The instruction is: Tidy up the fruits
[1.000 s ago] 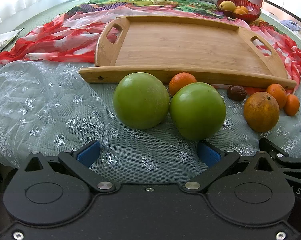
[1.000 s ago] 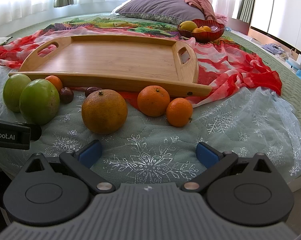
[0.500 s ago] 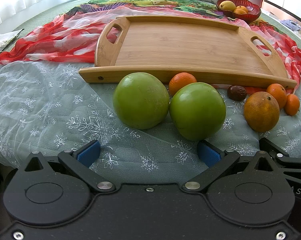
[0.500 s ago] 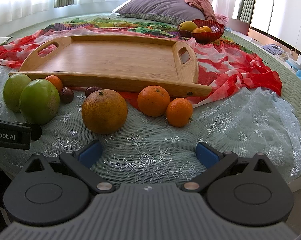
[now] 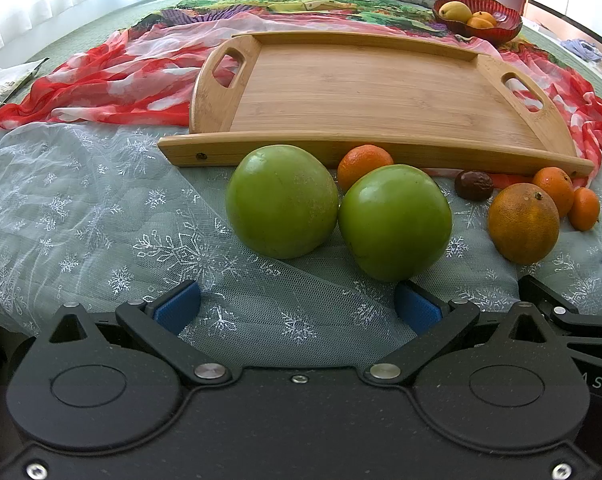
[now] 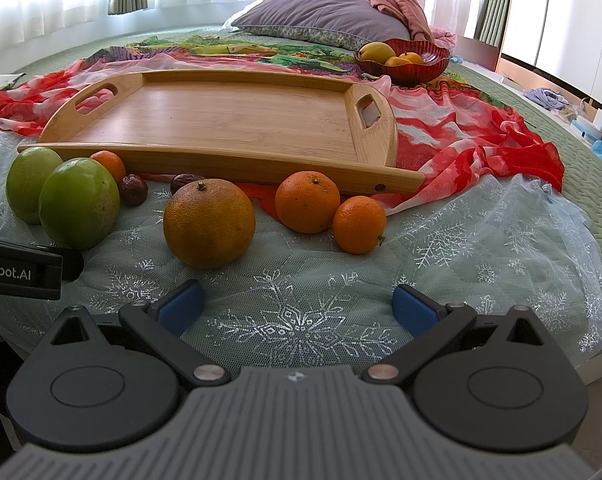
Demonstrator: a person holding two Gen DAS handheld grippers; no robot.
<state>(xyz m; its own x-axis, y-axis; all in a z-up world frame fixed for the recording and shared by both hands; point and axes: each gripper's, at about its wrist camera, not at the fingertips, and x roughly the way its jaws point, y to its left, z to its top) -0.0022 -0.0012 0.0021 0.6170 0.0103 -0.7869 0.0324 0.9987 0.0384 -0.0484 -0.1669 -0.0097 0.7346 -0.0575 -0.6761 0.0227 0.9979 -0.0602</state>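
A wooden tray [image 5: 365, 92] lies on a bed over a red and white scarf [image 5: 113, 80], and nothing is on its boards. All the loose fruit sits on the pale snowflake netting [image 5: 101, 216] along the tray's near rail.

Seen from the left wrist, two green apples [image 5: 281, 201] touch each other just in front of that rail, with a small orange [image 5: 363, 164] tucked behind them against the tray. Further toward the tray's right corner lie a dark brown fruit [image 5: 473, 185], a large dull orange [image 5: 523, 223], and two smaller oranges [image 5: 553, 190] beside it. The right wrist view shows a second dark fruit [image 6: 183, 181] close to the first, just under the rail.

Beyond the tray's far right corner stands a red bowl [image 6: 425, 62] with a yellow fruit and oranges in it, and a purple pillow [image 6: 321, 16] lies behind that.

The left gripper [image 5: 297, 306] hovers low over the netting, spread wide and holding nothing, its blue pads short of the apples. The right gripper [image 6: 297, 306] is likewise spread wide and empty, short of the large orange.
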